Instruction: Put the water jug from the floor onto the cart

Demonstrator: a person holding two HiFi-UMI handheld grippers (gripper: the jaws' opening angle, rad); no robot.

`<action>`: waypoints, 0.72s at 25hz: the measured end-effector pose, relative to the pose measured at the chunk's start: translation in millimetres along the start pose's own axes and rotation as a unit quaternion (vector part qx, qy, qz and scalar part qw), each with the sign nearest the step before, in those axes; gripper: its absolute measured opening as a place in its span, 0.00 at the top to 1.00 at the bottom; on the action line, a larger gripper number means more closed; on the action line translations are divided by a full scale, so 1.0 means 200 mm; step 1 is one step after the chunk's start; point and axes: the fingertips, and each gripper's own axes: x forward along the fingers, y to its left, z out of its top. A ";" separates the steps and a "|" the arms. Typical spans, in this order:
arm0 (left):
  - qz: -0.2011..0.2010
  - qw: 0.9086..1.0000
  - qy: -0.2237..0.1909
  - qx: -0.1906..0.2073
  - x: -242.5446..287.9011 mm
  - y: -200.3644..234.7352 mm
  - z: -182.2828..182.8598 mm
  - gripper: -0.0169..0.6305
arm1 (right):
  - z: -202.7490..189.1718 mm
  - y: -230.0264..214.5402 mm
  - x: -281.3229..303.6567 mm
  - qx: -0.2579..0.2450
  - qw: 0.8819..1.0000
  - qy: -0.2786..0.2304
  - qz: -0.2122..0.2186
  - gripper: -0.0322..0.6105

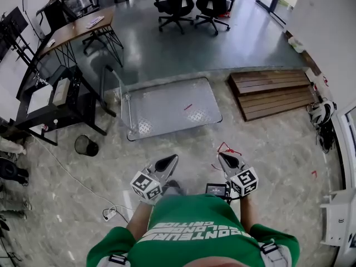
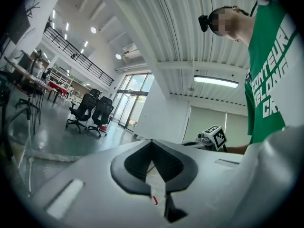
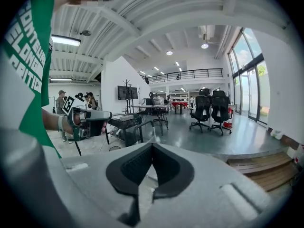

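I held my left gripper [image 1: 170,160] and right gripper [image 1: 223,157] side by side, jaws pressed together on nothing, the cart [image 1: 167,111] farther off.

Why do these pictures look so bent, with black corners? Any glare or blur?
Head view: the wide lens bows the cart and wooden platform; there is a soft sheen on the grey floor. Left gripper view: round black rim, the ceiling lamp glares, and the left gripper up close looks soft. Right gripper view: same rim, windows bright, right gripper soft.
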 end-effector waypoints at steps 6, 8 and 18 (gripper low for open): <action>0.023 0.999 -0.018 -0.017 -0.12 0.18 0.01 0.95 | 0.00 0.05 0.15 -0.032 0.999 0.038 0.012 0.96; 0.031 0.999 -0.021 -0.028 -0.17 0.22 0.02 0.95 | 0.05 0.07 0.18 -0.035 0.999 0.036 0.017 0.96; -0.007 0.999 -0.028 -0.044 -0.14 0.25 0.04 0.95 | -0.01 0.05 0.36 -0.017 0.998 0.053 0.027 0.96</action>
